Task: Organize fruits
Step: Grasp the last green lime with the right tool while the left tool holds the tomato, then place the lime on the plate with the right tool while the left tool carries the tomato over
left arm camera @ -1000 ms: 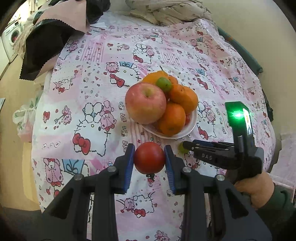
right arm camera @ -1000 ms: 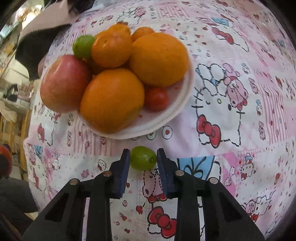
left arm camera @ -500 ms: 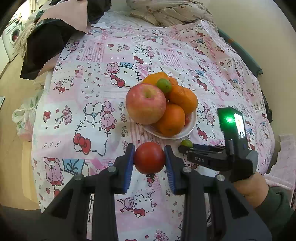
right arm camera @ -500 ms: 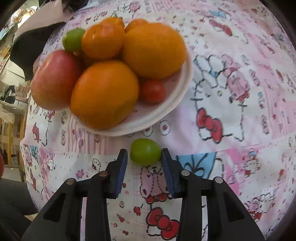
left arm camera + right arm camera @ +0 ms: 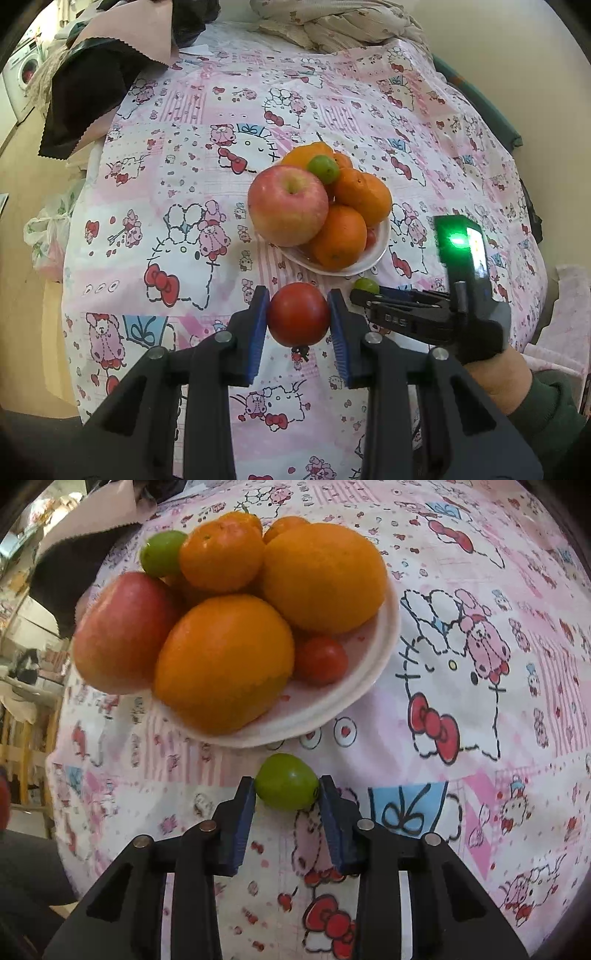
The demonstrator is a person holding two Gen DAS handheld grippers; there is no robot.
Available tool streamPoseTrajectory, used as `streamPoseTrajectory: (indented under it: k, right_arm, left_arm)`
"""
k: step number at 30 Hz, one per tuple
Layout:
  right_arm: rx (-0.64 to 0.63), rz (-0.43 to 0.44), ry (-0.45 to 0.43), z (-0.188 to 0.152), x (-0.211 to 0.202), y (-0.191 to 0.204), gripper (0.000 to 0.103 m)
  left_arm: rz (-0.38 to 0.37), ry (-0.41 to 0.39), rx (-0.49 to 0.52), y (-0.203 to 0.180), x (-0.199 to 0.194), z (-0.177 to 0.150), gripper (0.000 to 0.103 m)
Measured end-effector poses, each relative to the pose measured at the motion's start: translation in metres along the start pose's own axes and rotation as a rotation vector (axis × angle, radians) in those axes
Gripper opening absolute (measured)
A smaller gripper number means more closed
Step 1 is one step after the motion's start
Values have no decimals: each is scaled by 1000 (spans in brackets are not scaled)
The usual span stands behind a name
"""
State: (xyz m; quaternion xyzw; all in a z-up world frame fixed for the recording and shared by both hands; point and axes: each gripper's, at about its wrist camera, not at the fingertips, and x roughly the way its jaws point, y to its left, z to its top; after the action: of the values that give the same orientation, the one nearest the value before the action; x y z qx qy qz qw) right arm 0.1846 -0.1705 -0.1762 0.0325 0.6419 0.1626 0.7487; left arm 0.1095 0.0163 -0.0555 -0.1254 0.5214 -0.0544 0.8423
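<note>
A pink-and-white cartoon-print cloth [image 5: 192, 155] covers the counter, falling over its near and left edges. At the far left corner lies a heap of black and beige fabric [image 5: 110, 62], and at the far edge a bundle of pale printed cloth [image 5: 332, 26]. Beyond the left edge show a tan floor, a white plastic bag [image 5: 48, 240] and a white washing machine [image 5: 22, 74]. A plain cream wall [image 5: 517, 74] stands to the right.

A shallow white round plate [image 5: 384, 642] sits mid-counter, piled with a large red-yellow apple [image 5: 288, 205], several oranges [image 5: 221, 661], a small round green fruit [image 5: 323, 168] on top and a small red cherry tomato [image 5: 320, 659] by the rim.

The left tongs [image 5: 298, 317] point toward the plate from the near side, their blue-padded fingers [image 5: 256, 325] clamped on a round red tomato [image 5: 298, 314] held above the cloth, short of the plate.

The right tongs [image 5: 286, 794] reach in low from the right, the hand [image 5: 495, 373] in a dark green sleeve behind them and a green light [image 5: 456, 242] glowing on the housing. Their pads touch both sides of a second small green oval fruit [image 5: 286, 781], which is just outside the plate's near rim; whether it rests on the cloth or is lifted cannot be told.
</note>
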Motion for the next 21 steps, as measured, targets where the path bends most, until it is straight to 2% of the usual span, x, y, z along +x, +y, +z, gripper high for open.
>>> streamPoseTrajectory:
  k: [3,8,10,17,19,21]
  right_arm:
    - [51,41,-40,-1,-19,-8,37]
    - [124,78,-183,11,-53,-23,37]
    - [151,90,-174,24,-44,-26,37]
    - [252,183,-119,23,-17,-43,40]
    - [249,186,-137,24,-24,-42,45]
    - [258,195,-161,24,-33,-42,56]
  left_arm:
    - [1,0,-16,3,-1,2,28]
    - [10,-12,4,-1,-1,1,28]
    - [17,-8,11,0,1,0,28]
    - [48,1,-11,8,7,0,28]
    - [48,3,-14,8,9,1,28]
    - [46,5,-6,6,10,1,28]
